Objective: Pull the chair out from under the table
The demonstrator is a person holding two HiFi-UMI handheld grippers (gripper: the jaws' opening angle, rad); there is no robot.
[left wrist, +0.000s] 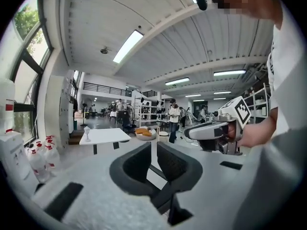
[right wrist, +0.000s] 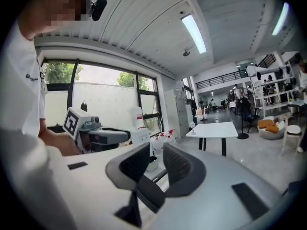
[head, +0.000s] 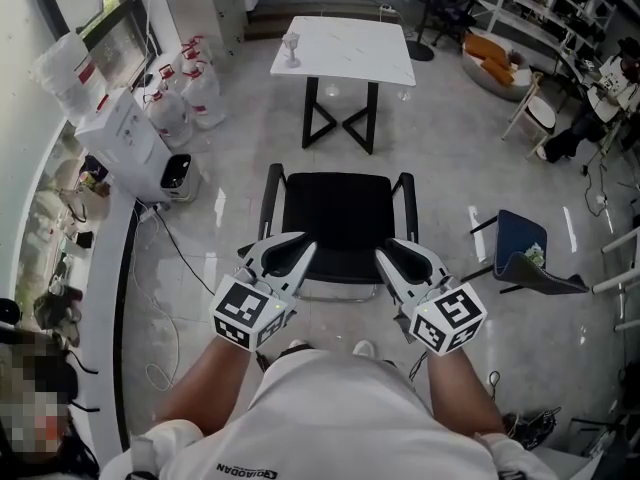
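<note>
Chair [head: 338, 218]: black, on floor, apart from white worktop's [head: 345, 48] near edge | left gripper [head: 283, 251]: fingers released, narrow gap, empty | right gripper [head: 412, 256]: fingers released, empty | shirt [head: 340, 408] lettering: unreadable

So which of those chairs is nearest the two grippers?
The black chair with armrests, just beyond the left gripper and right gripper; the blue chair is off right, the white chair farther away.
</note>
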